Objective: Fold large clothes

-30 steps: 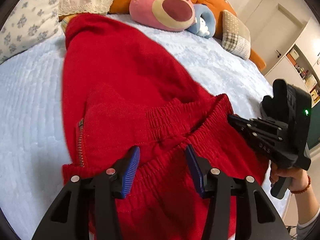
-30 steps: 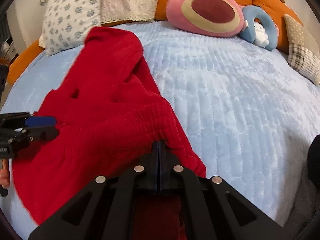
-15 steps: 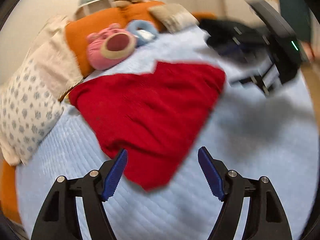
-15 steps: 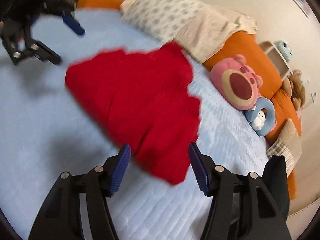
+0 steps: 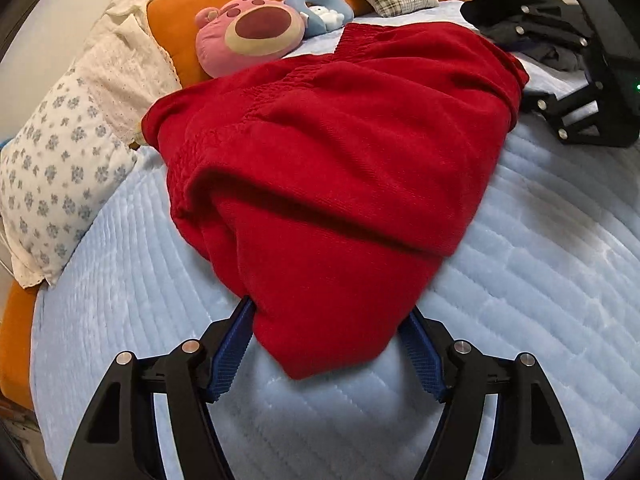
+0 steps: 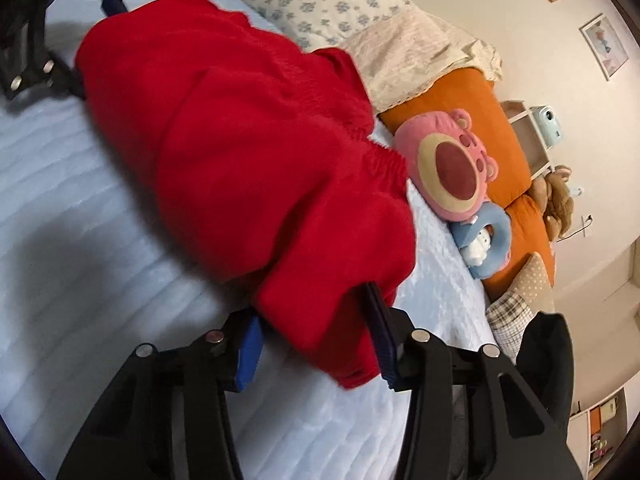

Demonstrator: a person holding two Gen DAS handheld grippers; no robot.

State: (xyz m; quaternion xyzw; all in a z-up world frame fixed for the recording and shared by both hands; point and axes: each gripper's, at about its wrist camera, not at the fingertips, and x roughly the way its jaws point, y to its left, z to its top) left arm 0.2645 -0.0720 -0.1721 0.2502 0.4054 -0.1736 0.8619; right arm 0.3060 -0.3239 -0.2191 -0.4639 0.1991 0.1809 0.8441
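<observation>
Both claws straddle corners of the folded red garment [image 5: 340,168] mid-bed: left gripper [image 5: 326,344] released, right gripper [image 6: 316,340] closing around cloth. Pinch only the top layer and I'd drag the fold apart toward the near pillows [image 5: 60,160].

Around the red garment [image 5: 340,168], bare quilt [image 5: 540,300] lay free; pillows [image 5: 60,168] and plush bear [image 5: 250,32] blocked beyond it.

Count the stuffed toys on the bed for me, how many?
3 that I can see: a pink bear face plush against the orange cushions, a blue ring-shaped plush right beside it, and a brown teddy farther along behind the cushions. Others may be hidden.
</observation>
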